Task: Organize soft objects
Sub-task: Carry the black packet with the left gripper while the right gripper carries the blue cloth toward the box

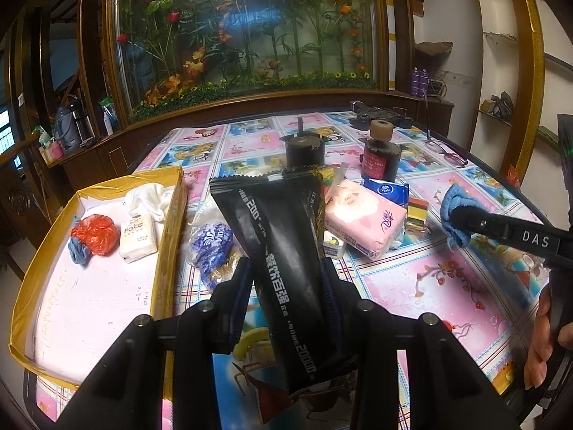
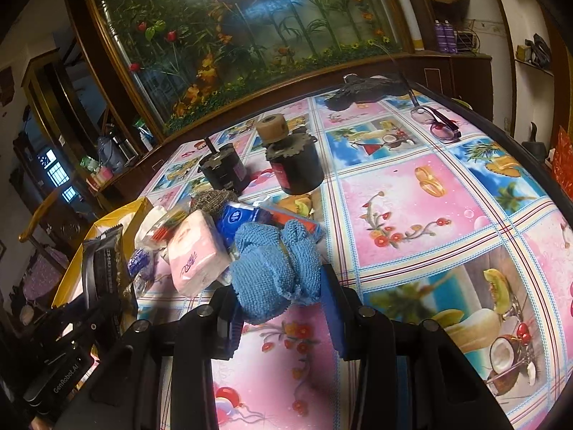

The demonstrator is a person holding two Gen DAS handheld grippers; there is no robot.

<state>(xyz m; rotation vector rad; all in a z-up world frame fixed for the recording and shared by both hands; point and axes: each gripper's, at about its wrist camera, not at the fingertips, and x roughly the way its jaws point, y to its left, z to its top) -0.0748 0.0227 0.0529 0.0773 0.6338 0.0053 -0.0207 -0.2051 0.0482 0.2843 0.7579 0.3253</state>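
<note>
My left gripper (image 1: 286,279) is shut on a long black foil packet (image 1: 283,251), held above the table just right of the yellow-rimmed box (image 1: 172,215). Inside that box lie a red mesh ball (image 1: 96,233), a small white tissue pack (image 1: 139,236), a white cloth (image 1: 148,195) and a bit of blue cloth (image 1: 77,251). My right gripper (image 2: 281,297) is shut on a blue knitted cloth (image 2: 275,268), seen also from the left wrist as the blue cloth (image 1: 454,215) at the right. A pink tissue pack (image 1: 365,220), a blue tissue pack (image 1: 388,190) and a blue-patterned bag (image 1: 211,247) lie in a pile between them.
Two black cylindrical motors (image 1: 305,148) (image 1: 380,157) stand behind the pile. Eyeglasses (image 2: 438,125) and a black device (image 2: 361,91) lie at the table's far side. A planted glass case (image 1: 247,36) rises behind the table. A person's hand (image 1: 544,344) shows at the right edge.
</note>
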